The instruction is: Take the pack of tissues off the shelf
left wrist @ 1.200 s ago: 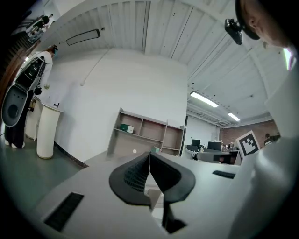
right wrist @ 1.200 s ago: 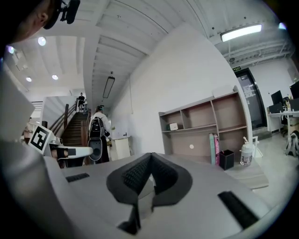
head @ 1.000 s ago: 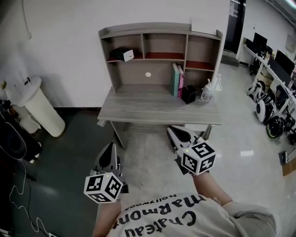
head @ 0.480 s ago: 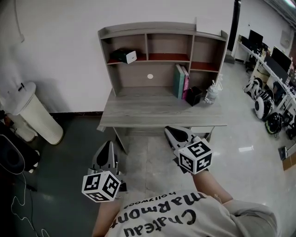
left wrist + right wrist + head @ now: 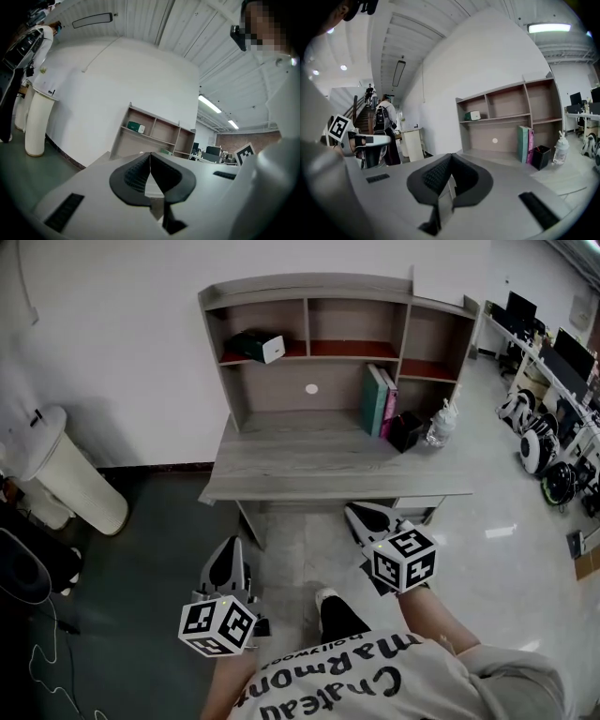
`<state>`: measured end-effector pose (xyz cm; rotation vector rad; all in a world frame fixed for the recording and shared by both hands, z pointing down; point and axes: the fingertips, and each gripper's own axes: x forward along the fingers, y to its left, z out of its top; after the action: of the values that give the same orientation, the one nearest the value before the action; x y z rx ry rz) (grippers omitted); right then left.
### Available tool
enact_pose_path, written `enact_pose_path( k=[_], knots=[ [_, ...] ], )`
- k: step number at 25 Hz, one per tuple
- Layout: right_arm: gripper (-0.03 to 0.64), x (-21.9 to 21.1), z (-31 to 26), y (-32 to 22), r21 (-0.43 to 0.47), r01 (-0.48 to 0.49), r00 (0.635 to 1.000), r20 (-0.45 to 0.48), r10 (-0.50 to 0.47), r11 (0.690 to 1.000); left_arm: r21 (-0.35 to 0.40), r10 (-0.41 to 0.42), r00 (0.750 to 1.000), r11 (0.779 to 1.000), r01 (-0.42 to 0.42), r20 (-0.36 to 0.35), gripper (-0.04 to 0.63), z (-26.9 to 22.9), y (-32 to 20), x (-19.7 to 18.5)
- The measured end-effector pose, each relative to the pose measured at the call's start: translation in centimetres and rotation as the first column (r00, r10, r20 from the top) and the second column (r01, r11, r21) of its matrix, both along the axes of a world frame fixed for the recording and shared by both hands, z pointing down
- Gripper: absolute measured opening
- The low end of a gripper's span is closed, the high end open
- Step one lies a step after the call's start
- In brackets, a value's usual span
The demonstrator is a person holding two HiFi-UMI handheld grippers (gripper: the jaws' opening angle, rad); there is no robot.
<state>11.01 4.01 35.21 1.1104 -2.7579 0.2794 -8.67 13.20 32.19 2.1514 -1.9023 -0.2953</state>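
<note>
Both grippers are empty w/ jaws together. Left gripper (image 5: 231, 544) has its tips meeting and nothing between them; right gripper (image 5: 356, 513) is the same. Pads (image 5: 133, 176) are black, ribbed and rubbery-looking, set in smooth grey shells. Both are held low over the floor (image 5: 300, 540), short of the surface (image 5: 319, 460) and well apart from anything to grab.

Step, my read: approach phase, no reach begun, task basically at the start.

The surface is grey wood-grain laminate, flat, w/ a bare front. At its back right a teal book (image 5: 374, 401) and a pink book (image 5: 389, 404) stand upright, touching. A black open-top holder (image 5: 405, 431) is just beside them and a clear spray bottle (image 5: 441, 422) is near the right edge.

Then the shelf (image 5: 309, 285), on the rear of the surface. It's the same grey laminate, three upper compartments, reddish boards. The pack of tissues (image 5: 258, 345) lies in the top-left compartment, on the board, toward the right divider and a bit skewed. It has a dark green body and a white end face. It's boxy w/ soft corners and prob film-wrapped, so expect some squash and a slick skin.

Next move needs, imo:
- Get closer and raise one gripper to that compartment.
- Open the jaws wider than the pack's short side.
- Go in level under the top board and clamp across the body, not the end.

Left gripper is on the pack's side. Watch divider clearance & don't shove the pack deeper.
</note>
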Motion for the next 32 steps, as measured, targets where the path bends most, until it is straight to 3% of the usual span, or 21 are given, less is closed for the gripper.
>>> enact_pose_path(
  k=[5, 14, 21, 28, 32],
  knots=[
    [0.011, -2.1, 0.6, -3.3, -0.008, 0.018, 1.000, 0.009, -0.018, 1.000, -0.007, -0.012, 1.000, 1.000, 0.012, -0.008, 0.017, 0.8, -2.7, -1.9],
    [0.011, -6.0, 1.1, -13.1, -0.026, 0.021, 1.000, 0.004, -0.021, 0.999, -0.005, -0.002, 1.000, 1.000, 0.002, 0.006, 0.017, 0.3, -12.5, -5.5],
    [0.011, -8.3, -2.8, -20.5, 0.026, 0.014, 0.999, 0.044, -0.015, 1.000, 0.054, 0.037, 0.999, 0.998, -0.037, 0.001, 0.017, -2.0, -19.1, -7.6],
    [0.011, -10.8, -6.3, -25.4, 0.112, 0.023, 0.997, 0.075, -0.032, 0.993, 0.061, -0.011, 1.000, 0.998, 0.009, 0.026, 0.017, -3.0, -23.3, -11.0],
    [0.011, -11.7, -6.3, -26.9, 0.118, 0.026, 0.996, 0.077, -0.036, 0.993, 0.057, -0.032, 0.999, 0.998, 0.029, 0.039, 0.018, -2.8, -24.1, -12.1]
  ],
)
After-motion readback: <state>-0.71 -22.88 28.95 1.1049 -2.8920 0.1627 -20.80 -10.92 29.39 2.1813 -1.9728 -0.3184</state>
